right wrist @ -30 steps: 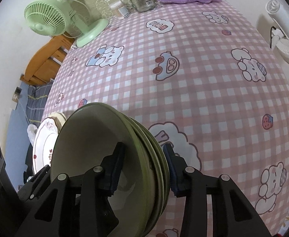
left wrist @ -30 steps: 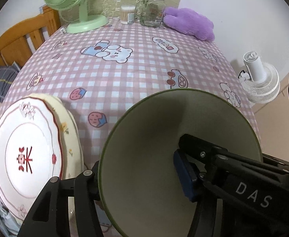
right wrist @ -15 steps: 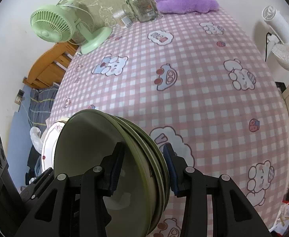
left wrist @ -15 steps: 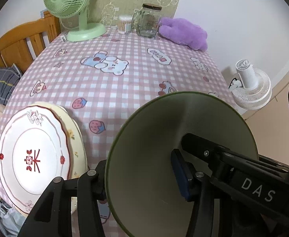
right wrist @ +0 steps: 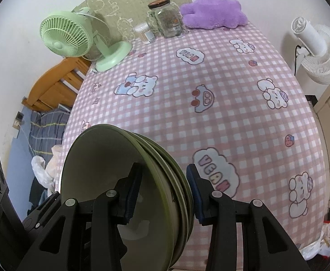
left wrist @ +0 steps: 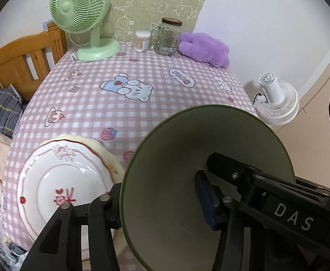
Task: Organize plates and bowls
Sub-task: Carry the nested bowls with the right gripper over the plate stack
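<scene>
My left gripper (left wrist: 158, 203) is shut on the rim of a green bowl (left wrist: 176, 162), held tilted above the table's near edge. My right gripper (right wrist: 163, 192) is shut on a stack of nested green bowls (right wrist: 110, 169), also held on edge above the table. A white plate with red trim (left wrist: 58, 180) lies on a cream flowered plate (left wrist: 110, 160) at the table's near left corner, beside the left gripper.
The table has a pink checked cloth (left wrist: 142, 103). At its far edge stand a green fan (left wrist: 81, 15), a cotton swab box (left wrist: 141, 41), a glass jar (left wrist: 168, 36) and a purple plush (left wrist: 204, 49). A white fan (left wrist: 275, 99) sits off the right side. A wooden bed frame (left wrist: 22, 61) is at left.
Both grippers have risen with their bowls; the table looks farther away and more of the room shows. Their grips are unchanged.
</scene>
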Tool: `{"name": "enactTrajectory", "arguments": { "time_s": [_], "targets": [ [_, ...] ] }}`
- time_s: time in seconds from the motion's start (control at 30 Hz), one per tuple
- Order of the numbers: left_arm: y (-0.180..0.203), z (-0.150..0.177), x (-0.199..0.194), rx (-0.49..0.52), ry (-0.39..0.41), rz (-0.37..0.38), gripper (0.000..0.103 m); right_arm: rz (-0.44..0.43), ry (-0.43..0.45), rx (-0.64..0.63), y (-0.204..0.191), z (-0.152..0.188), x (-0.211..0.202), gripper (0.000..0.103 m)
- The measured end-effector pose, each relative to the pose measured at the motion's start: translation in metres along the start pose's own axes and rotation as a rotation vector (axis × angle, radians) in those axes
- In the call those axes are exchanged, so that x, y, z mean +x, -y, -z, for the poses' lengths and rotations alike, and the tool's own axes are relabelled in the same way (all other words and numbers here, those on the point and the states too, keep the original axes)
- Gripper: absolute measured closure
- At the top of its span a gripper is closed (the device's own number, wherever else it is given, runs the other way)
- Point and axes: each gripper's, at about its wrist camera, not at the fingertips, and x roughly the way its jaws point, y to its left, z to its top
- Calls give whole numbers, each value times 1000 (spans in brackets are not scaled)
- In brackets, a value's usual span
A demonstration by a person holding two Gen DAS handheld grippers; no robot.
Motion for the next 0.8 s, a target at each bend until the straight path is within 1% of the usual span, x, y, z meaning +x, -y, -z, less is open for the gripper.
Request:
{"name": "enactTrajectory", "arguments": {
  "time_s": [0.33,0.6,0.8],
  "targets": [
    [-48,2,-20,14,28,-3,52,6,16,21,-48,10,8,59],
    [-88,3,-30,17,30,7,52,16,20,23,-87,16,19,60],
    [-115,7,-32,21,13,7,52,28,12,28,-113,24,31,60]
  ]
}}
